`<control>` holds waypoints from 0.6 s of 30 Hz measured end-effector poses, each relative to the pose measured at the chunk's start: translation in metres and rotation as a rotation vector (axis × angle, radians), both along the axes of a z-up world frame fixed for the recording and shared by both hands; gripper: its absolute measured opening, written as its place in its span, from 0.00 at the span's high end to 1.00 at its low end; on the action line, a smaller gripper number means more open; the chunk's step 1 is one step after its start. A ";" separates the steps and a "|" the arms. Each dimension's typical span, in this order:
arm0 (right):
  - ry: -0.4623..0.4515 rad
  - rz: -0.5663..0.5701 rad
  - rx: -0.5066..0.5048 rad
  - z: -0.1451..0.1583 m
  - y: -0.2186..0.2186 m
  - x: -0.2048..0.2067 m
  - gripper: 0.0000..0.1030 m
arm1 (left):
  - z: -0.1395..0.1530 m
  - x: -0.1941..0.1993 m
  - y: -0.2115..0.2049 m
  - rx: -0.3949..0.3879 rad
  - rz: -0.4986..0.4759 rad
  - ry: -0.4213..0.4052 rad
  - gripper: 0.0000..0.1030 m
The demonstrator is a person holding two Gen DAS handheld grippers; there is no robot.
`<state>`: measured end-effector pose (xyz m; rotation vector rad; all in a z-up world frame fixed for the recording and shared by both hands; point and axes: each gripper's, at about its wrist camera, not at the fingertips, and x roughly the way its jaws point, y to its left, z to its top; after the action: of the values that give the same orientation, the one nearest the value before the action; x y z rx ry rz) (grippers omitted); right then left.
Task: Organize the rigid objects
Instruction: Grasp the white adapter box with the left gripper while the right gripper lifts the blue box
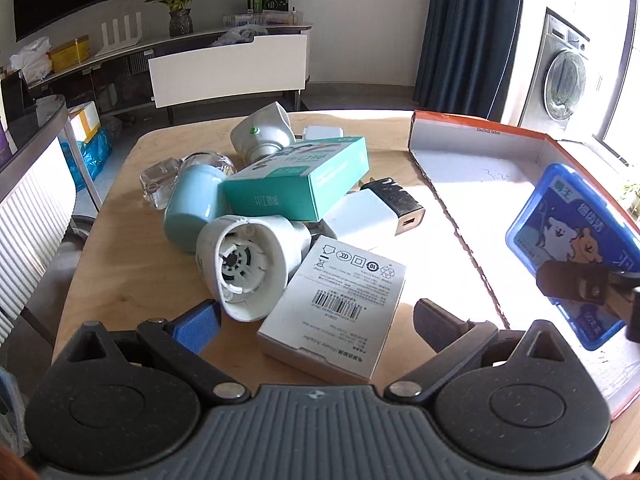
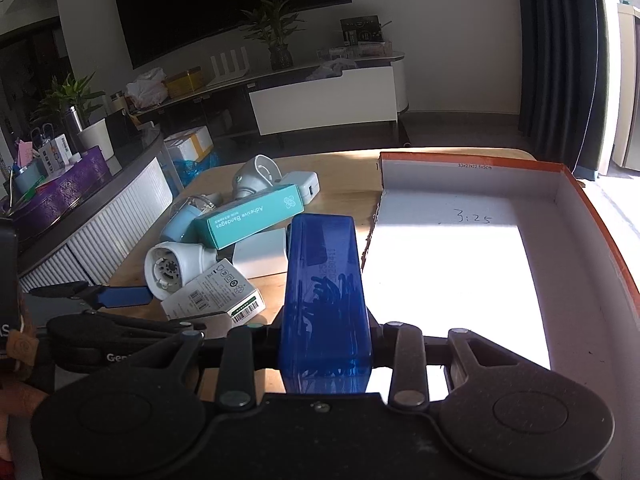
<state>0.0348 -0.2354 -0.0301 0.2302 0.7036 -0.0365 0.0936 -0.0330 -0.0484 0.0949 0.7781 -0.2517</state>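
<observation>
My right gripper (image 2: 325, 338) is shut on a blue translucent lidded box (image 2: 324, 296), held upright at the left edge of an open orange-rimmed cardboard box (image 2: 460, 280). The left wrist view shows that blue box (image 1: 560, 236) over the cardboard box (image 1: 480, 184), with a dark finger (image 1: 572, 286) across its label. My left gripper (image 1: 316, 324) is open, its jaws wide either side of a white barcode box (image 1: 332, 304). Behind it lie a white plastic cone (image 1: 248, 264), a teal bandage box (image 1: 296, 176), a pale blue cup (image 1: 192, 208) and a white charger (image 1: 380, 210).
A wooden table (image 1: 120, 240) carries the pile; its left edge drops to a ribbed white chair (image 1: 28, 224). Another white cone (image 1: 260, 132), a white adapter (image 1: 322, 133) and a clear bottle (image 1: 160, 184) lie at the back. A TV stand (image 1: 228, 68) stands beyond.
</observation>
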 end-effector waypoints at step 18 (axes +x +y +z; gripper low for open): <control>-0.028 -0.027 0.052 0.004 -0.014 -0.013 0.60 | -0.003 -0.023 -0.010 -0.068 0.031 -0.039 0.43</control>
<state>0.0221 -0.2490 -0.0259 0.2891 0.6747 -0.0404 0.0704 -0.0430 -0.0515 0.0232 0.7310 -0.2465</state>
